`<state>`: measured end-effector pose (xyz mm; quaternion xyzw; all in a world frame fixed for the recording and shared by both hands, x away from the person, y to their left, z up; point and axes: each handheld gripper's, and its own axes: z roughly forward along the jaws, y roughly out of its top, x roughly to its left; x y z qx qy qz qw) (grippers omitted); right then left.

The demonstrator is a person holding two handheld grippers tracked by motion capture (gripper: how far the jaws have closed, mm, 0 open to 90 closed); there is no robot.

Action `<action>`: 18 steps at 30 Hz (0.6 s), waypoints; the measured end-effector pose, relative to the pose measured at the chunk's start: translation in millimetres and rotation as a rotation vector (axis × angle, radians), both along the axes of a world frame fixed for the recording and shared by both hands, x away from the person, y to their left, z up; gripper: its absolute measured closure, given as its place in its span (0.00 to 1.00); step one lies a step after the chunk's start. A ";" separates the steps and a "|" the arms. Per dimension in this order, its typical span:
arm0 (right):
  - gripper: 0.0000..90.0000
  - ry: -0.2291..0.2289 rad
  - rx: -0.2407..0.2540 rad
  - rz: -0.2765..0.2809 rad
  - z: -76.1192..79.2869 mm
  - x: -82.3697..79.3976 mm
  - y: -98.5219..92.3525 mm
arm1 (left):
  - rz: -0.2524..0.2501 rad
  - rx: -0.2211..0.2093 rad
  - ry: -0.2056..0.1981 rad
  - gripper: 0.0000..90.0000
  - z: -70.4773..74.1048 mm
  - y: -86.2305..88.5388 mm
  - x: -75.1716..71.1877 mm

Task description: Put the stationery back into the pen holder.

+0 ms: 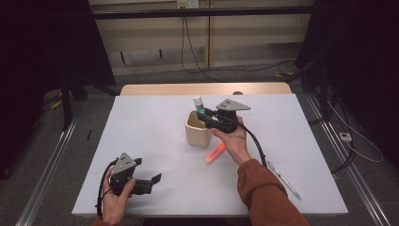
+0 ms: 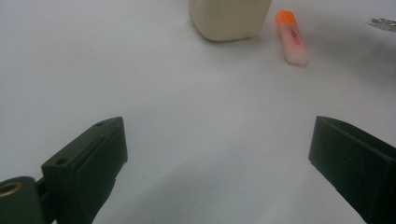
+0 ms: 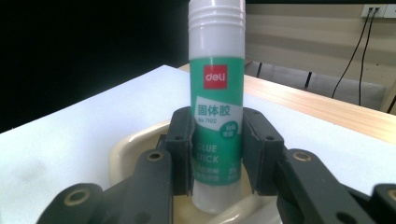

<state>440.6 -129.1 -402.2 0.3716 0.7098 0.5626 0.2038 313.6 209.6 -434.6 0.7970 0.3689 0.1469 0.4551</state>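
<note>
While the white desk (image 1: 155,127) carries everything, its wooden far edge shows beyond the white top. Near the middle of the desk, a little toward the far edge, stands a cream cup (image 1: 196,129), upright and open at the top. The right gripper (image 1: 205,117) reaches over the cup's rim from the right-edge side, and its jaws are clamped on a green and white glue stick (image 1: 199,104); in the right gripper view the two pads press on either side of the glue stick (image 3: 216,116), which stands upright with its lower end inside the cup (image 3: 135,144) and its white cap above the jaws. The left gripper (image 1: 153,181) rests close to the desk's near-left corner, its jaws spread wide with nothing between them, pointing toward the right edge. An orange highlighter (image 1: 214,153) lies flat just beside the cup on its near side, apart from it. A silver pen (image 1: 282,179) lies near the near-right corner, well apart from the cup.
</note>
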 end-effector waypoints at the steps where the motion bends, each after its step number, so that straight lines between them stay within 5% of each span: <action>1: 0.74 0.002 -0.001 0.007 -0.8 -0.3 -0.1 | 0.001 0.003 -0.002 0.05 0.0 0.3 0.2; 11: 0.73 0.008 -0.027 0.014 -4.0 -1.7 0.3 | 0.001 -0.001 0.005 0.05 -0.4 -0.1 0.2; 18: 0.56 -0.011 0.004 0.015 3.1 -4.5 -3.5 | 0.001 0.000 0.004 0.05 -0.4 -0.1 0.1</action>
